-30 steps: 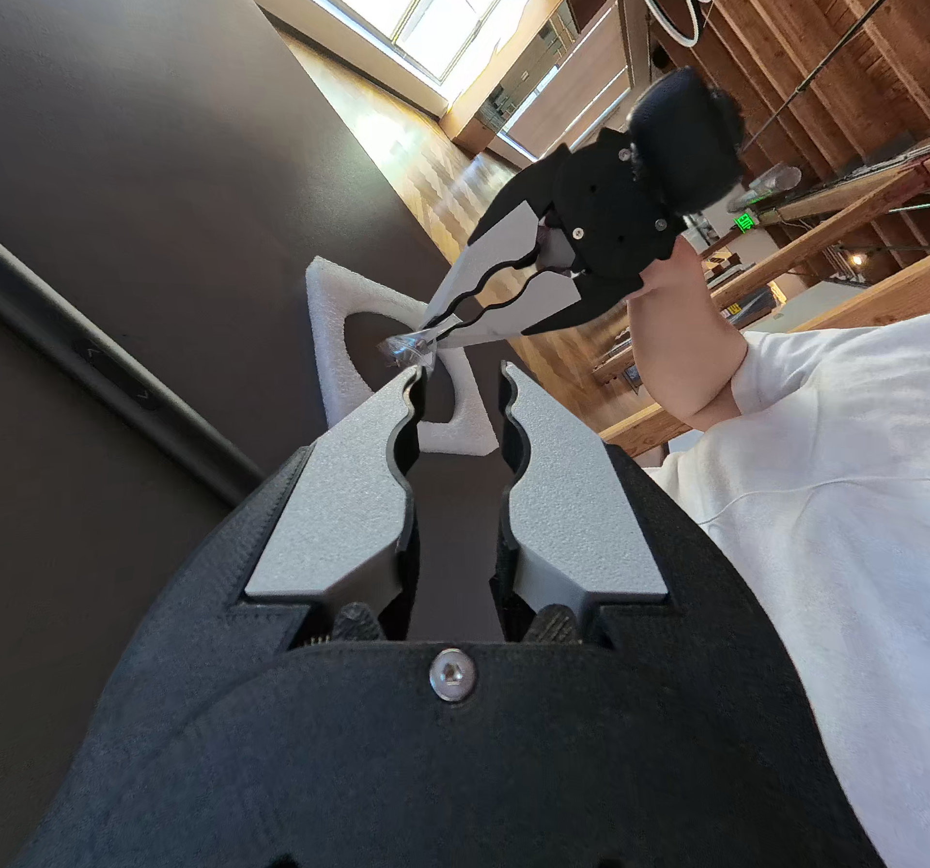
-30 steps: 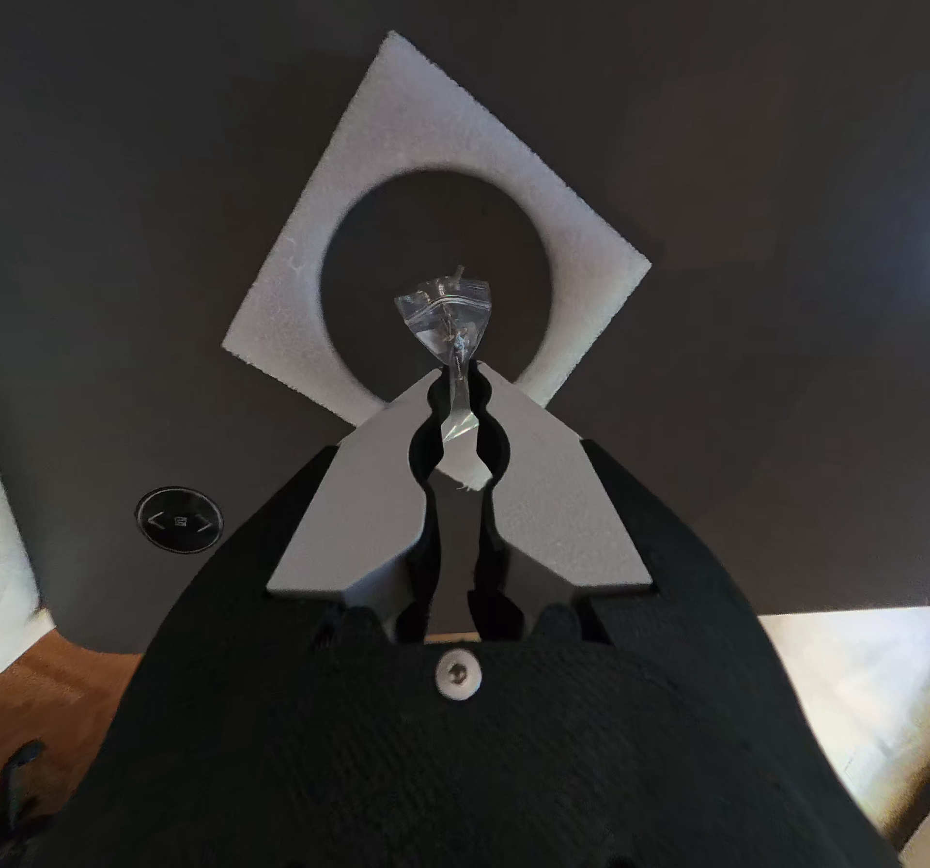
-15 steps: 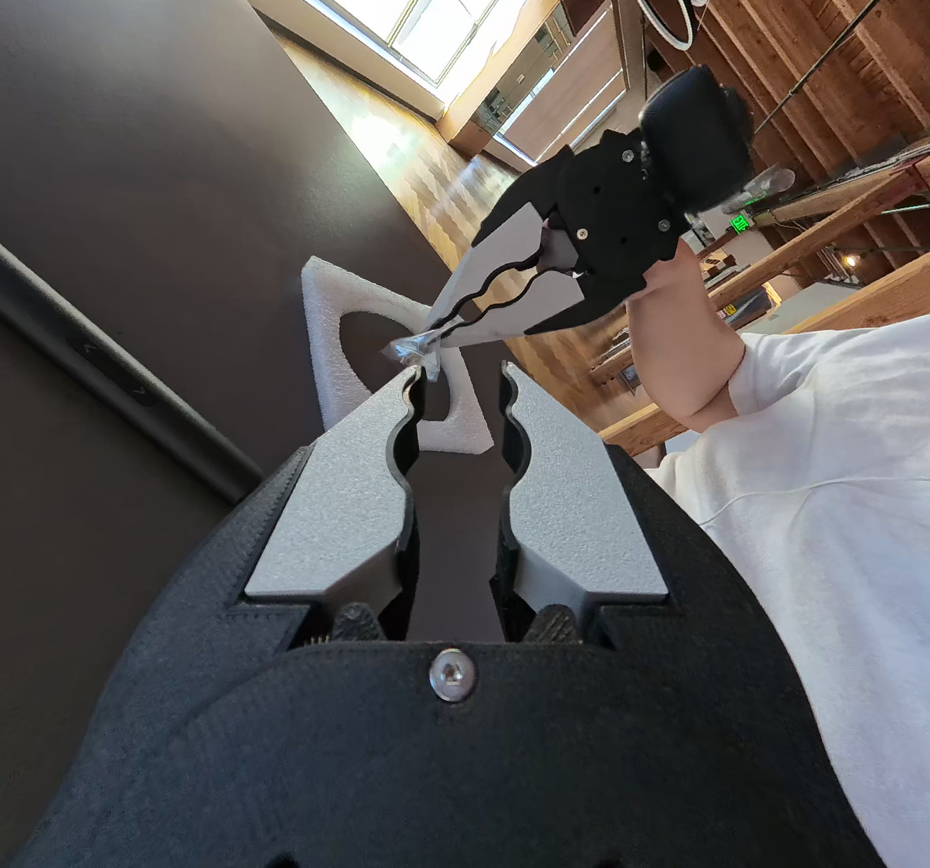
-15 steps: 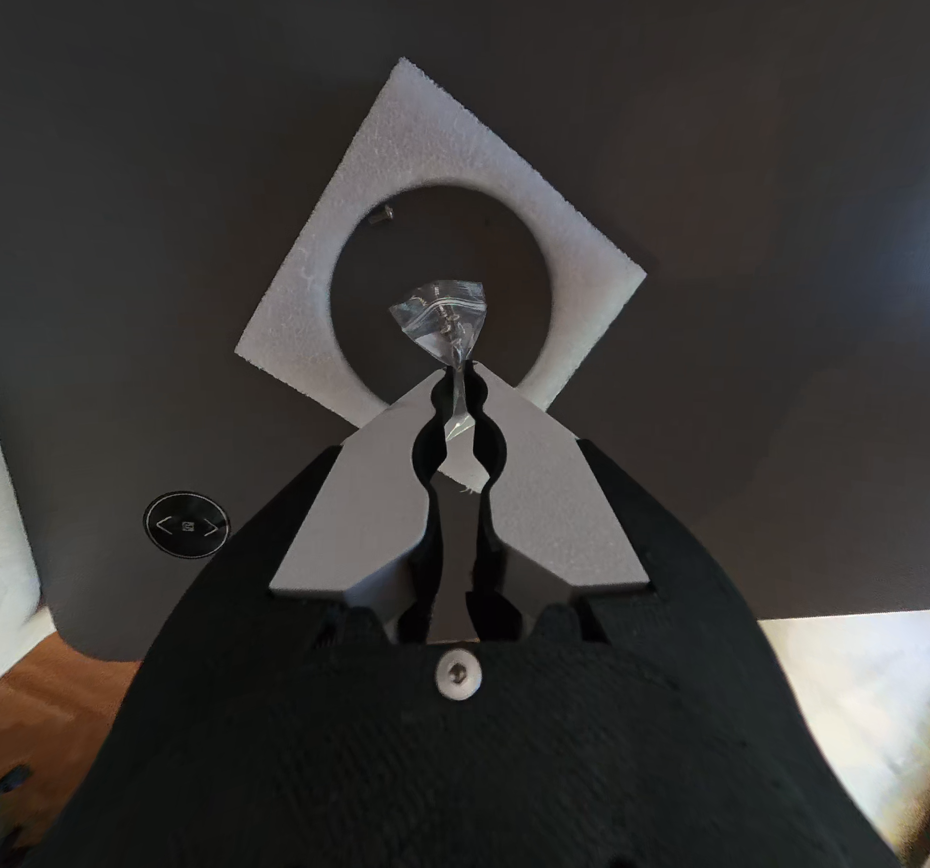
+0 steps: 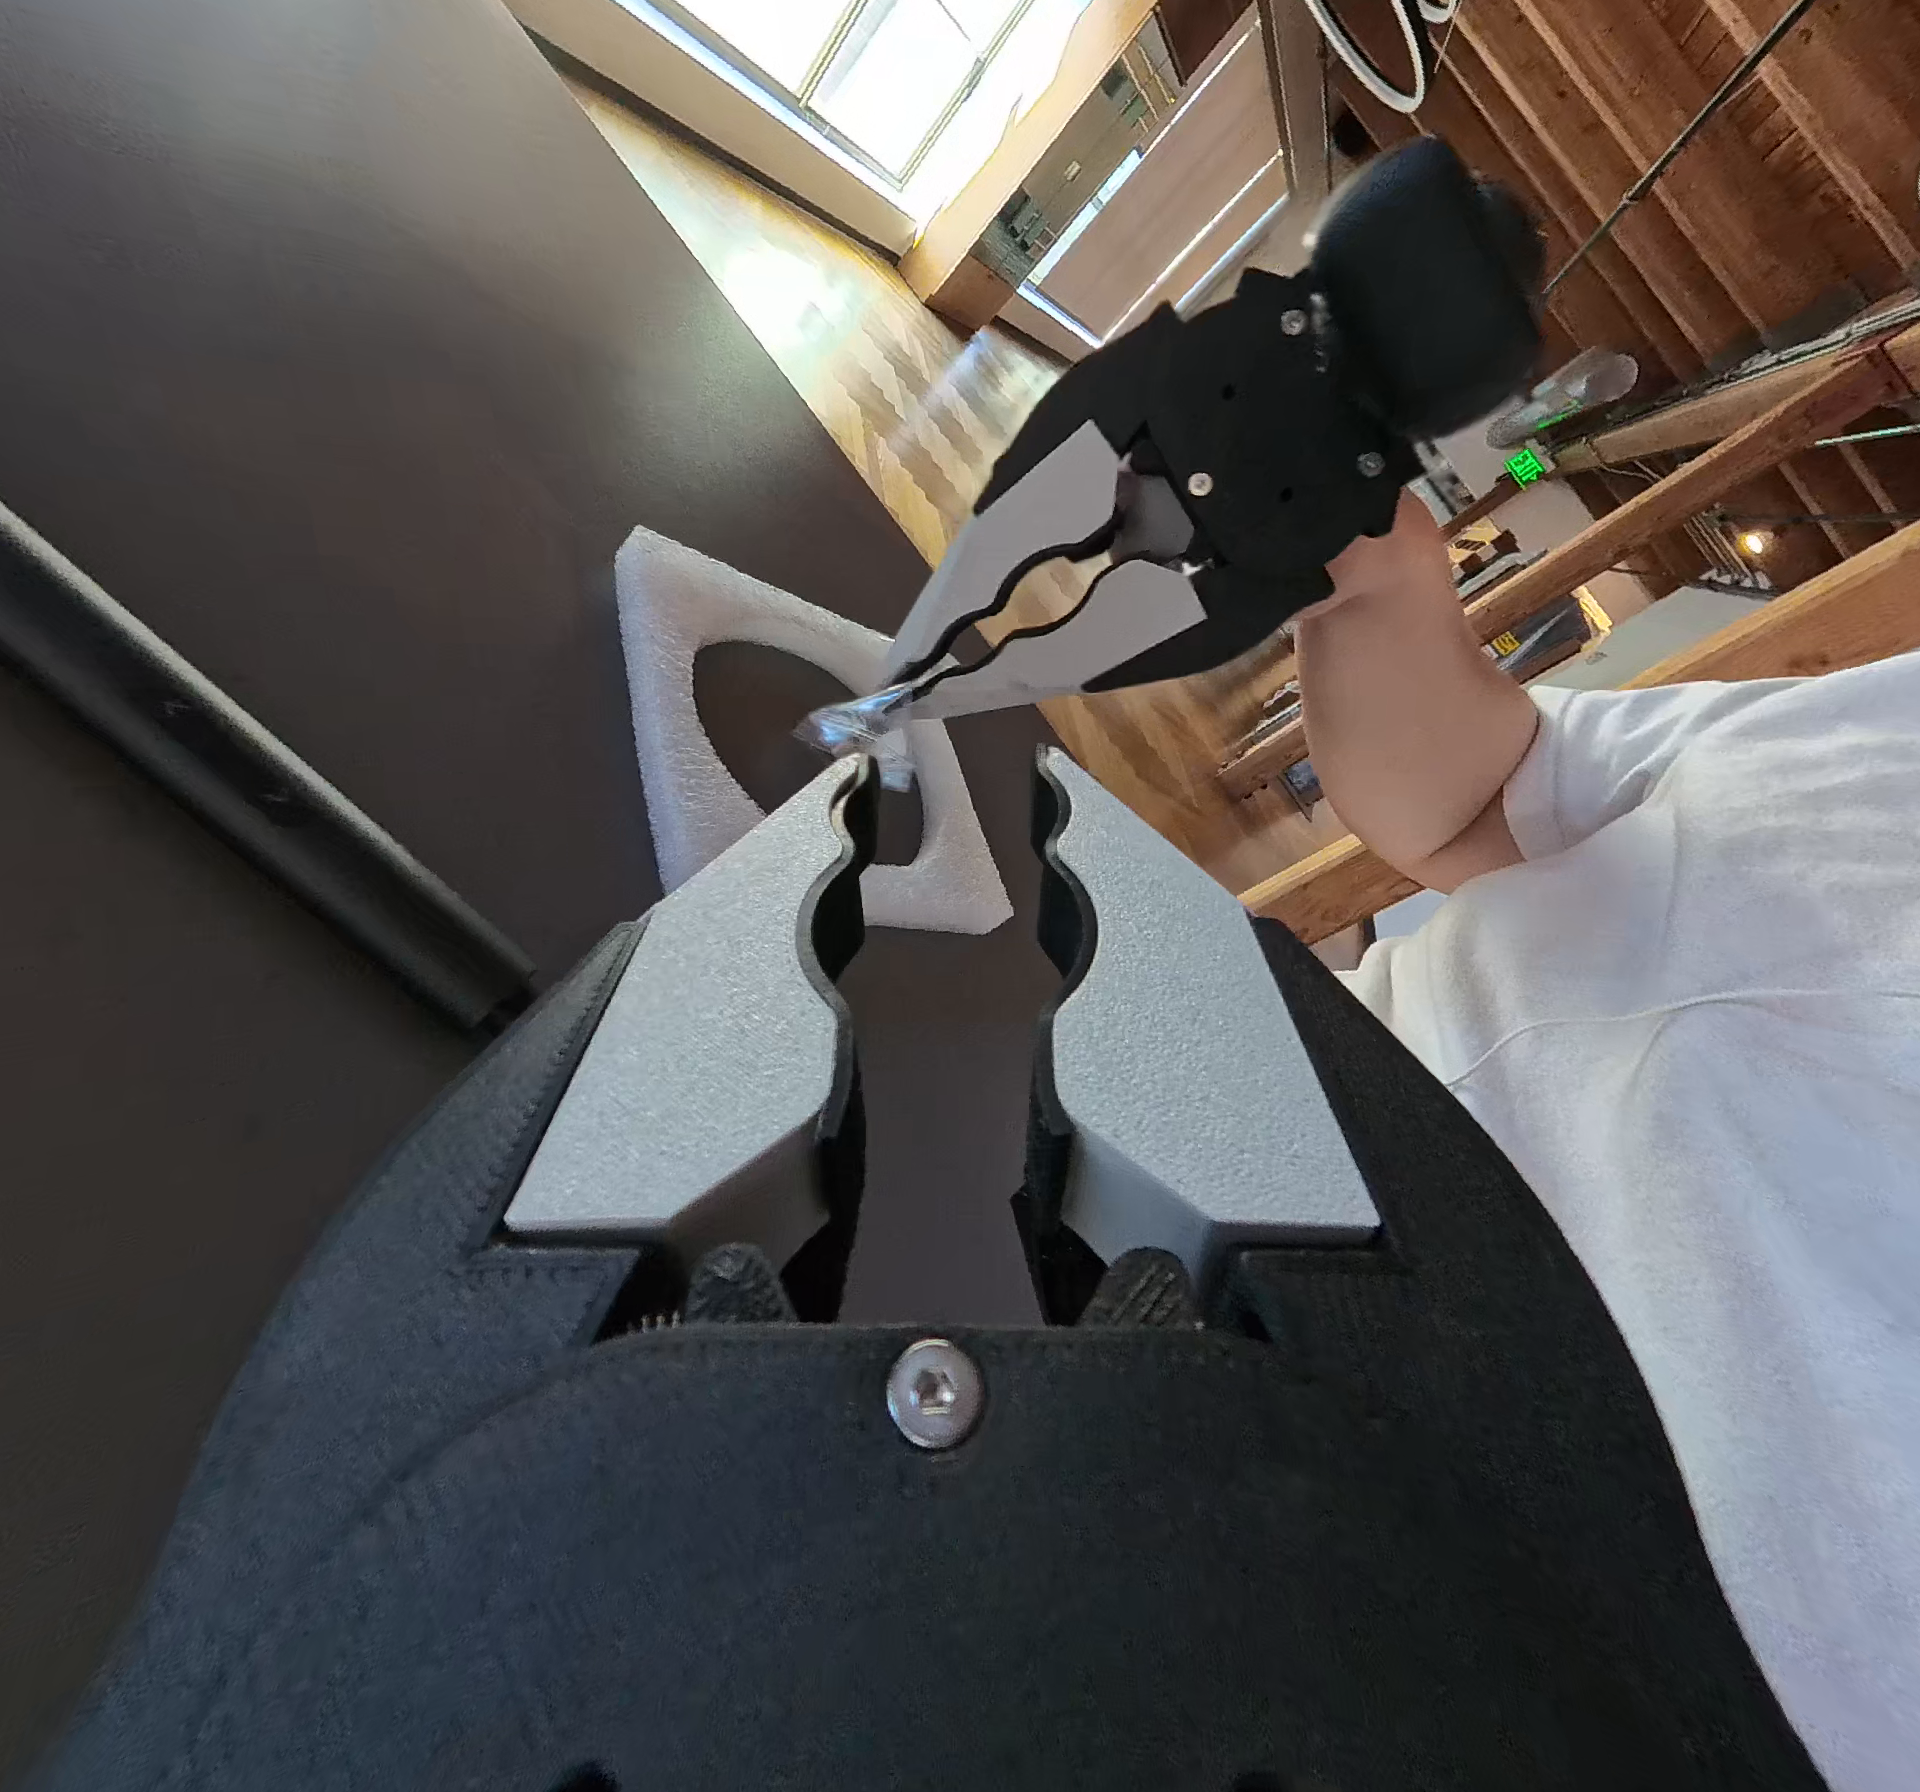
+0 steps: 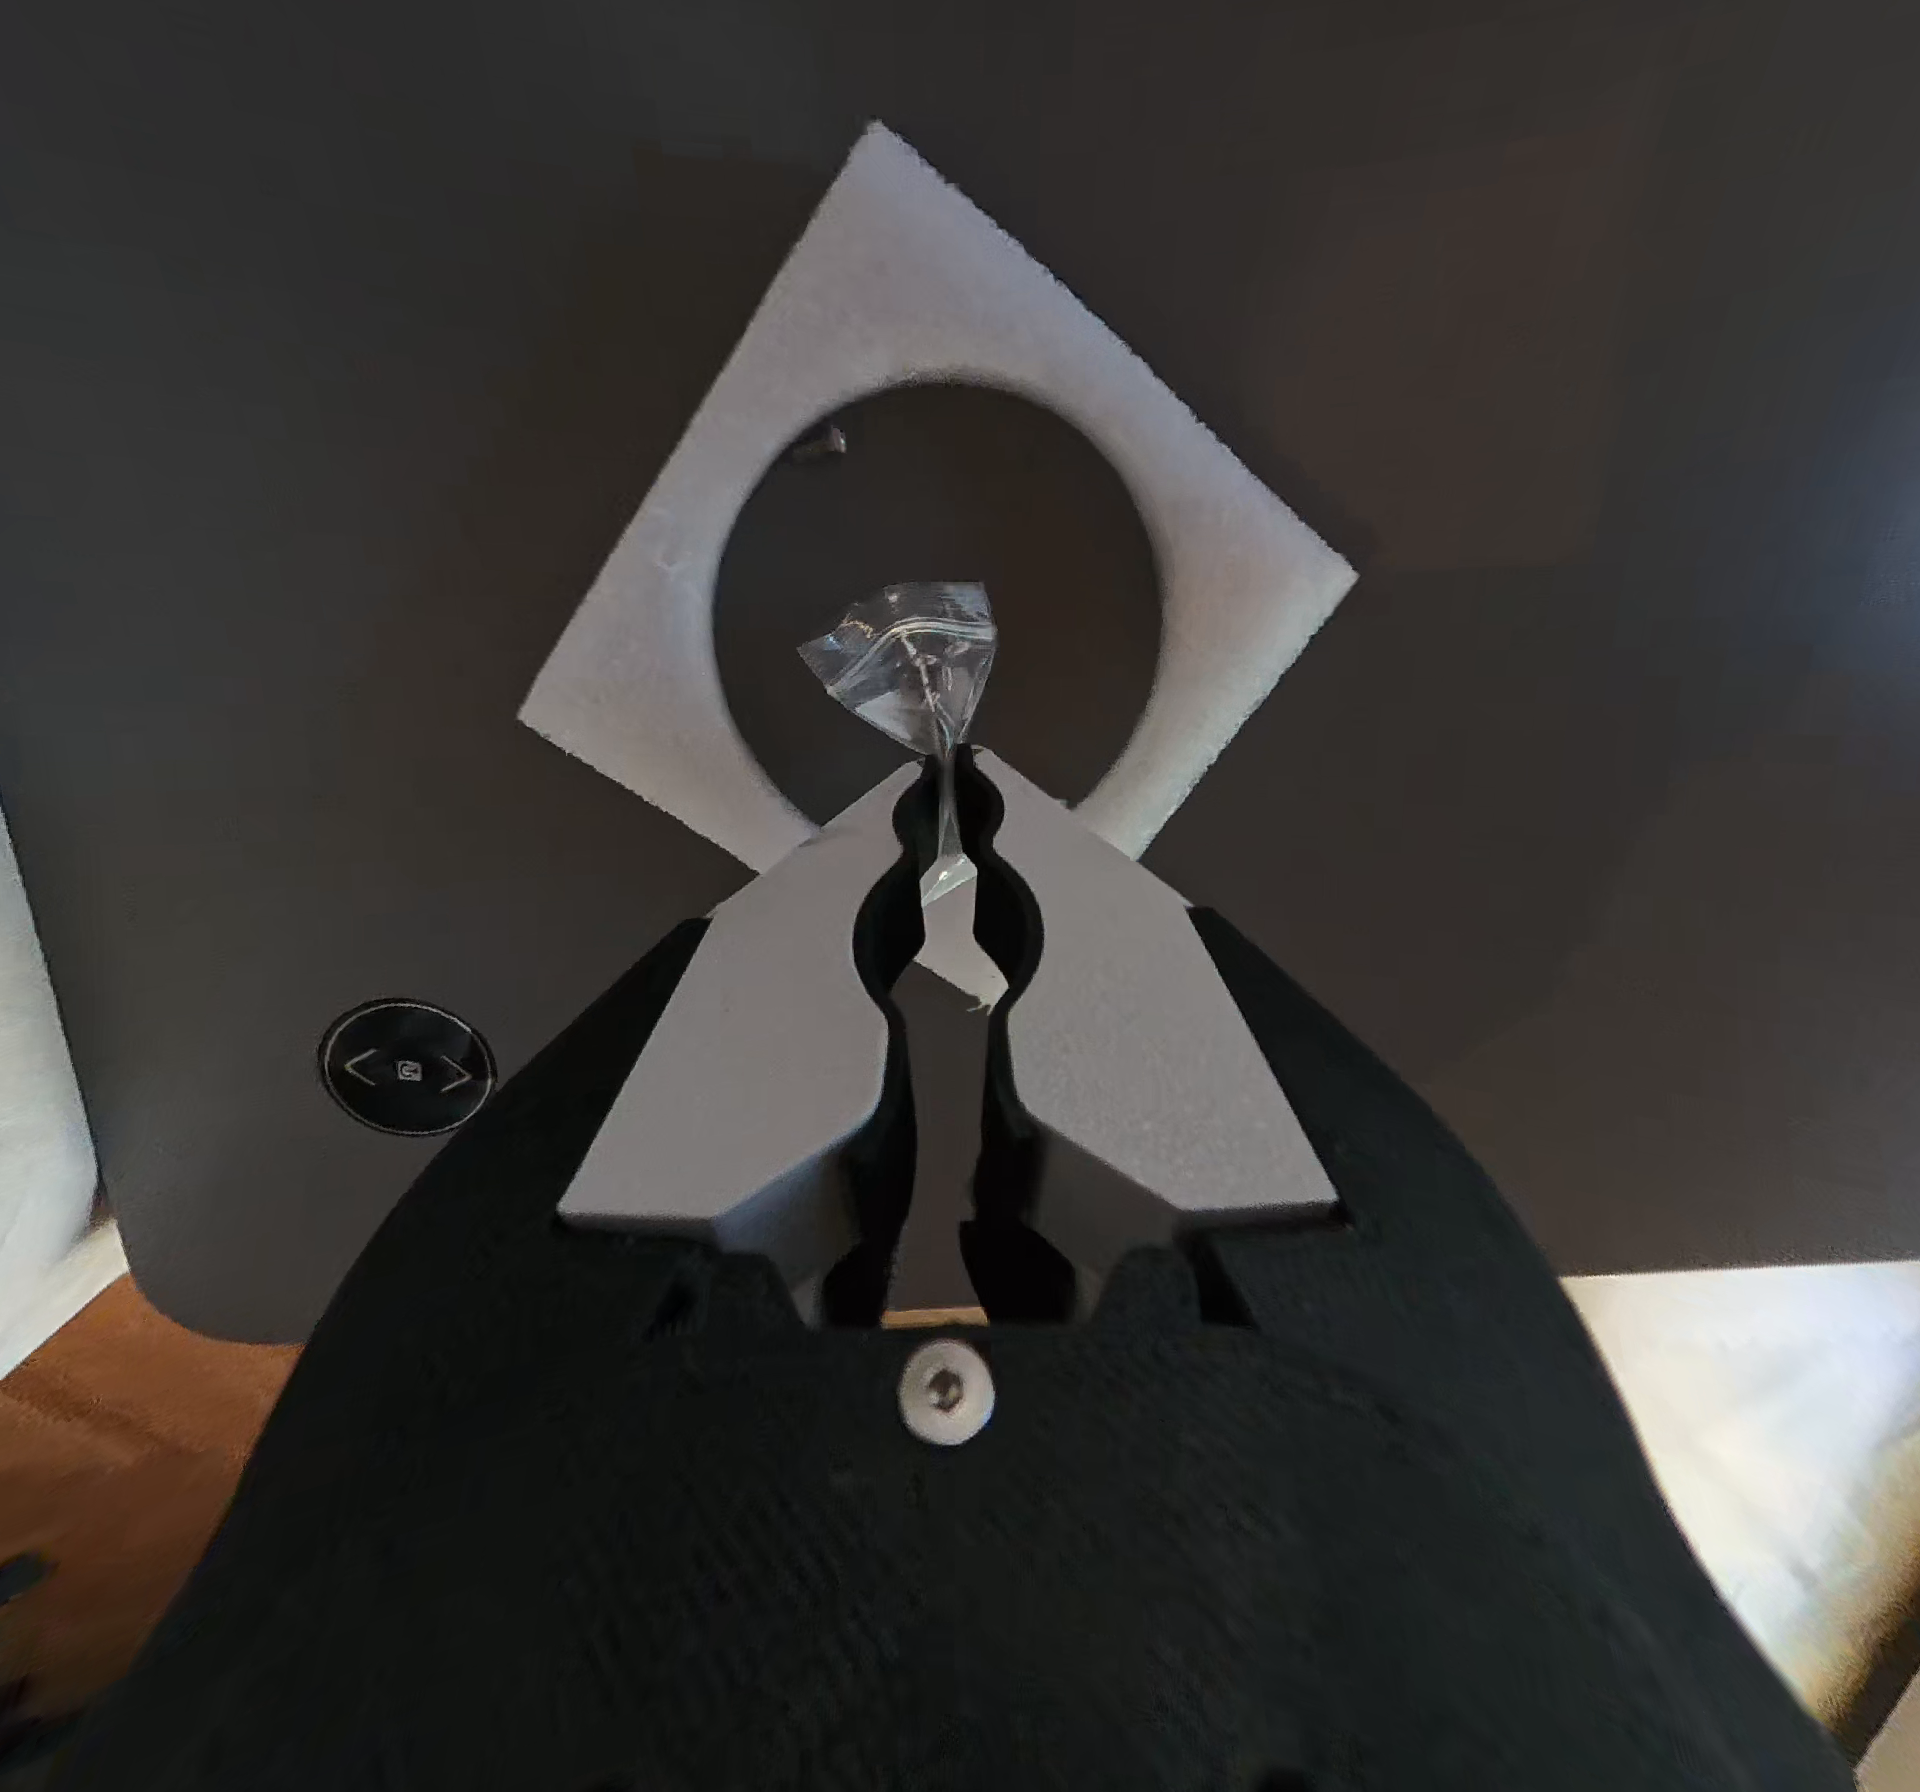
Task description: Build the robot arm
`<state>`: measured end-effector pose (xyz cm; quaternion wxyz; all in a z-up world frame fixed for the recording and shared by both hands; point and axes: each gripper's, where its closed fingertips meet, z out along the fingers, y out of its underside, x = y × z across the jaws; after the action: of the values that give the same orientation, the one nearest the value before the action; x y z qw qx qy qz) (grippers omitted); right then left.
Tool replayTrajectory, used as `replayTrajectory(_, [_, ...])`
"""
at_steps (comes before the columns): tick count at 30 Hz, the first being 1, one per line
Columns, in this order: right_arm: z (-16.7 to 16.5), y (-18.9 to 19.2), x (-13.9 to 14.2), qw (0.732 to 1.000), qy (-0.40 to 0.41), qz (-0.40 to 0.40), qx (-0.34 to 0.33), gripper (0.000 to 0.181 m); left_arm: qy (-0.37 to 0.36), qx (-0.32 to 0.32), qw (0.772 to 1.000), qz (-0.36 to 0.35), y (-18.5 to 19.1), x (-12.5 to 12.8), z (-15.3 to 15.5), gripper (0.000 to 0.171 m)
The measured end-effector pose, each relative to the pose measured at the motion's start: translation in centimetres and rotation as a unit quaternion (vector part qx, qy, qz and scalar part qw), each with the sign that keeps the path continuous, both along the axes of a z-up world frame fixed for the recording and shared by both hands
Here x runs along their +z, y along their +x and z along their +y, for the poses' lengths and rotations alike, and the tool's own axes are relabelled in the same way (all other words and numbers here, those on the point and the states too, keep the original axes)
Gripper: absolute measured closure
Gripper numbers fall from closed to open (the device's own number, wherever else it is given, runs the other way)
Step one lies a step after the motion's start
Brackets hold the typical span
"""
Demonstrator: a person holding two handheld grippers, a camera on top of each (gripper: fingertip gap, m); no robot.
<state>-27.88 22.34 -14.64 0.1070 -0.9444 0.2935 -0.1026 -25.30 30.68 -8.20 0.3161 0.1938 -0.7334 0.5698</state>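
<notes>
My right gripper (image 6: pixel 948 755) is shut on a small clear plastic zip bag (image 6: pixel 906 653) and holds it above the round hole of a white foam square (image 6: pixel 894 288) lying on a dark table. A small screw (image 6: pixel 828 442) lies inside the hole, near its far left edge. In the left wrist view the right gripper (image 5: pixel 902 698) holds the bag (image 5: pixel 847 726) just above my left gripper (image 5: pixel 951 771), which is open and empty. The foam square (image 5: pixel 665 599) lies just past the left gripper's tips.
A round black control button (image 6: pixel 407 1067) sits at the table's near left. A dark ridge (image 5: pixel 260 786) runs across the table on the left. A person's arm (image 5: pixel 1392 755) and white shirt (image 5: pixel 1662 1067) are at right. Wood floor (image 6: pixel 94 1379) lies beyond the table edge. The left gripper's tips are roughly 11 cm from the right gripper's. My right tips are roughly 6 cm from the small screw (image 6: pixel 828 442).
A small screw has dropped from the bag into the foam hole. The right gripper has risen and drawn back a little with the bag. The left gripper has stayed open.
</notes>
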Motion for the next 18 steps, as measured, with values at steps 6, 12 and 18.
replayTrajectory(6, [-0.16, -0.06, 0.09, 1.0, -0.004, 0.001, 0.0, 0.18, 0.0, 0.003, 1.0, 0.0, 0.09, -0.01, 0.12, 0.144])
replayTrajectory(12, [-0.31, 0.12, 0.01, 1.0, -0.006, 0.001, -0.003, 0.18, -0.001, 0.001, 1.0, -0.002, -0.05, 0.07, 0.05, 0.143])
replayTrajectory(18, [-0.41, 0.3, -0.23, 1.0, 0.011, 0.003, -0.014, 0.18, 0.0, 0.005, 1.0, 0.0, 0.14, 0.05, 0.27, 0.143])
